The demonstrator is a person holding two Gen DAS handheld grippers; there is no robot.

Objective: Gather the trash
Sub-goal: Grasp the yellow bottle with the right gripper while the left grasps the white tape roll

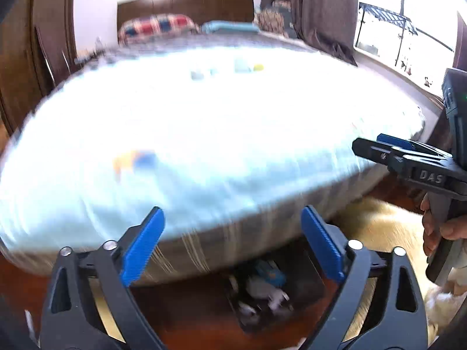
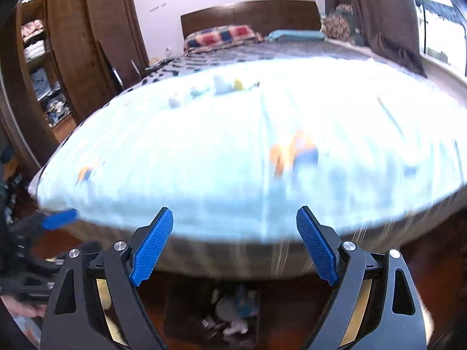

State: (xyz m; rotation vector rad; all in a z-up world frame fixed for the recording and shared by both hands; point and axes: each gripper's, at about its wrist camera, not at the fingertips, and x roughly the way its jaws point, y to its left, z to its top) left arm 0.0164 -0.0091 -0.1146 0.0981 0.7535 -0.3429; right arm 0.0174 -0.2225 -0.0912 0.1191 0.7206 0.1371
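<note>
Both tools gaping, left tool (image 1: 232, 245), right tool (image 2: 235, 243), trash (image 2: 223, 86) far across bed (image 2: 204, 175) (blurred)

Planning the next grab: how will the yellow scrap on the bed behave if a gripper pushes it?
The yellow scrap looks small and crumpled, so probably light and soft. Resting on the sheet, it would likely slide or tumble, not roll far. It is blurred, so material is unclear. Both grippers are open.

- Left tool (image 1: 232, 245) hangs wide open at the foot of the bed (image 1: 204, 122).
- A dark bin (image 1: 262, 291) of trash sits on the floor below it.
- Right tool (image 1: 370, 145) hovers at right.
</note>
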